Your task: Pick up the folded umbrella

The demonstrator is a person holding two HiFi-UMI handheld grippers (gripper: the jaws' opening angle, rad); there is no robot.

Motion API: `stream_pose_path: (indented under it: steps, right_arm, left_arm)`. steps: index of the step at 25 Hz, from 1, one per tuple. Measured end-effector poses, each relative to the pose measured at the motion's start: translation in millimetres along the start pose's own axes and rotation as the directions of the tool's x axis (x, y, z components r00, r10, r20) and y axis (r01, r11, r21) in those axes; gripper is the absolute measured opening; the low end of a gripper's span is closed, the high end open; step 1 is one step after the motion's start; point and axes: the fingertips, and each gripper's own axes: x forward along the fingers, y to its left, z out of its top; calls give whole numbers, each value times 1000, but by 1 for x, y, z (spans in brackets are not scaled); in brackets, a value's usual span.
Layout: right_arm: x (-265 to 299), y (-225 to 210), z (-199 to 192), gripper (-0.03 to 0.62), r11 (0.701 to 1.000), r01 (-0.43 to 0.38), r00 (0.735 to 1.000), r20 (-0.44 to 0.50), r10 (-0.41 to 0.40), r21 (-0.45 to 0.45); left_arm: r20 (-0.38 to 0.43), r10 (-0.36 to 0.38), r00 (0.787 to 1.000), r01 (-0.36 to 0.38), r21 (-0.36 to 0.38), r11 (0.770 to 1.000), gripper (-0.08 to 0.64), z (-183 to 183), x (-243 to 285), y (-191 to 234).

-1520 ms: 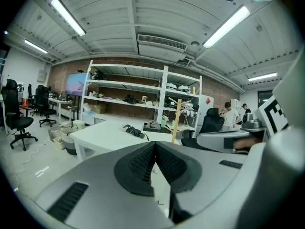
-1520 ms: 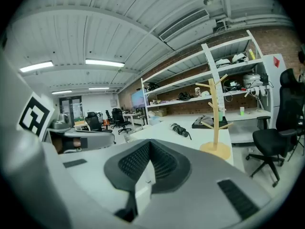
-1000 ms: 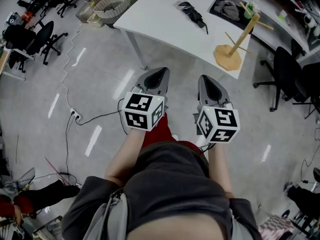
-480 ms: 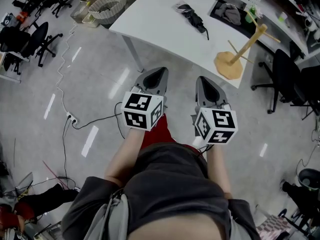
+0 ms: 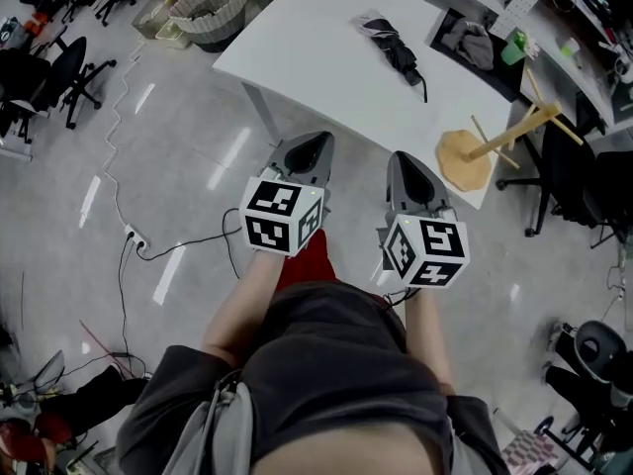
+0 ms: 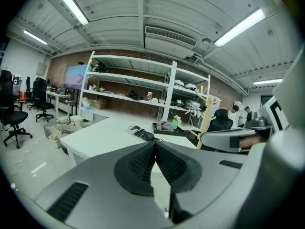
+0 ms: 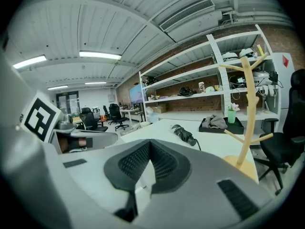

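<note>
Head view: black folded umbrella (image 5: 394, 50), strap trailing.

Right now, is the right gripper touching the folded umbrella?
Apart. The head view shows the right gripper over the floor, short of the white table, while the folded umbrella lies on the tabletop well beyond its tips.

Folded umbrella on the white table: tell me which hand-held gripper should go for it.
Probably the right hand-held gripper: the folded umbrella lies nearly straight ahead of it, while the left hand-held gripper sits off to the side. Both are shut and empty.
</note>
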Motion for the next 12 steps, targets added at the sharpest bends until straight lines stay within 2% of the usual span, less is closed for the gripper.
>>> stream_pose_path:
  steps: [12]
  right_arm:
    - [95, -7, 29, 18, 998, 63, 998, -24, -62, 27]
  left_arm:
    - [-44, -74, 996, 74, 7, 997, 14, 31, 70, 69]
